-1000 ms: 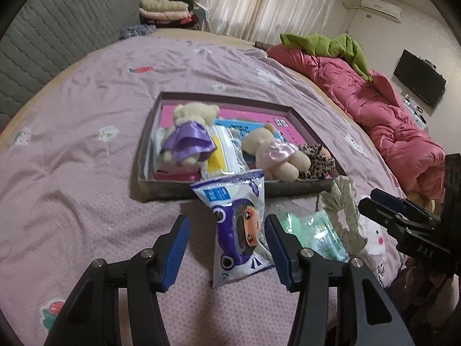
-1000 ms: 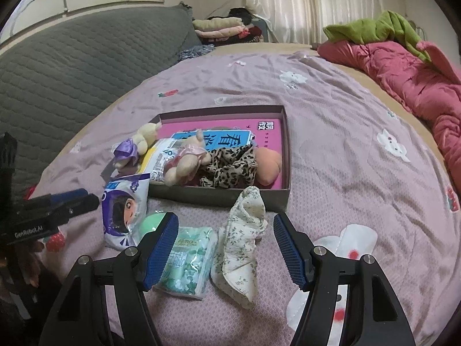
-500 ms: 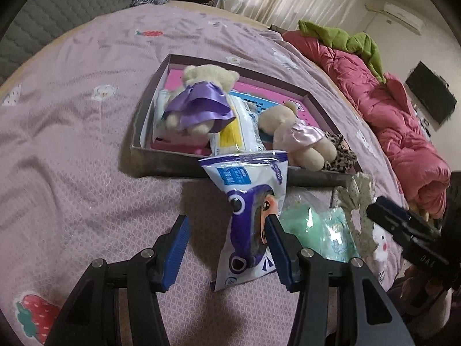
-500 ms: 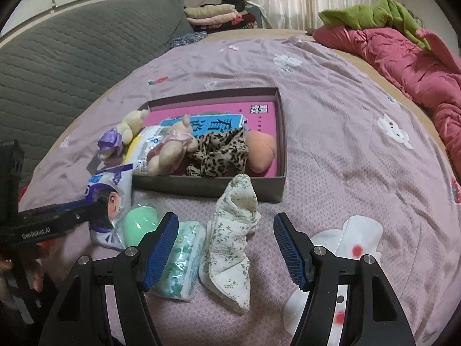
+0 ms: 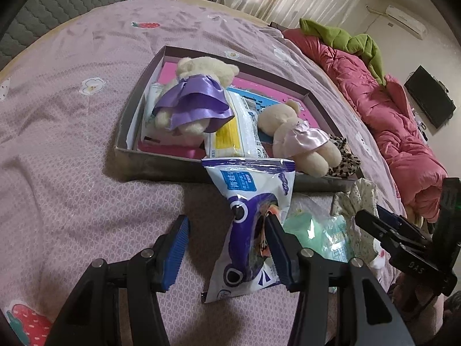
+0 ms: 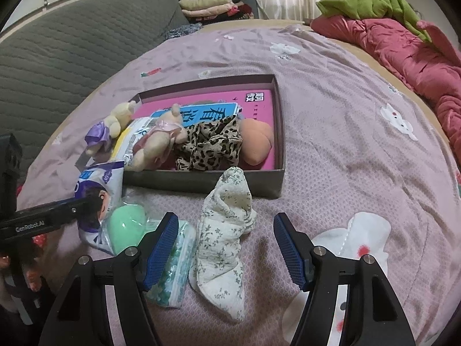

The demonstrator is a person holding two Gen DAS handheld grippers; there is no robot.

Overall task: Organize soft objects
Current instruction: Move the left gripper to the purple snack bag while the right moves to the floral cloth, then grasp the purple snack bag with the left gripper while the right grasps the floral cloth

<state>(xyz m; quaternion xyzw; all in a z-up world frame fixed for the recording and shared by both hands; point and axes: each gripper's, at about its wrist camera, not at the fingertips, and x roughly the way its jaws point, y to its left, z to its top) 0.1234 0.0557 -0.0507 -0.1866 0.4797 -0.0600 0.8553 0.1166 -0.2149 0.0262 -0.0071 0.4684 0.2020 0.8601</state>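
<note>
A blue-and-white cartoon packet (image 5: pixel 253 201) lies on the purple bedspread before a dark shallow box (image 5: pixel 161 170). My left gripper (image 5: pixel 227 248) hovers open over it: the right finger overlaps the packet, the left finger stands off it. In the right wrist view a floral cloth (image 6: pixel 227 225) lies crumpled between the fingers of my open right gripper (image 6: pixel 224 248), and the pads do not press it. Beside the cloth are a green tissue pack (image 6: pixel 173 265) and a mint round object (image 6: pixel 128 225). The box (image 6: pixel 201 181) holds two small teddy bears, a leopard-print cloth, a peach cushion and a wipes pack.
A pink quilt (image 5: pixel 389 109) with a green garment (image 5: pixel 351 40) is bunched along the bed's right side. A grey quilted headboard (image 6: pixel 57 52) rises at the left. Folded clothes (image 6: pixel 207 5) are stacked at the far end. Bare bedspread (image 6: pixel 345 115) stretches right of the box.
Both grippers have sunk toward the bed and closer to the items. In the left wrist view the packet has shifted from midway between the fingers to under the right finger. Both openings look unchanged.
</note>
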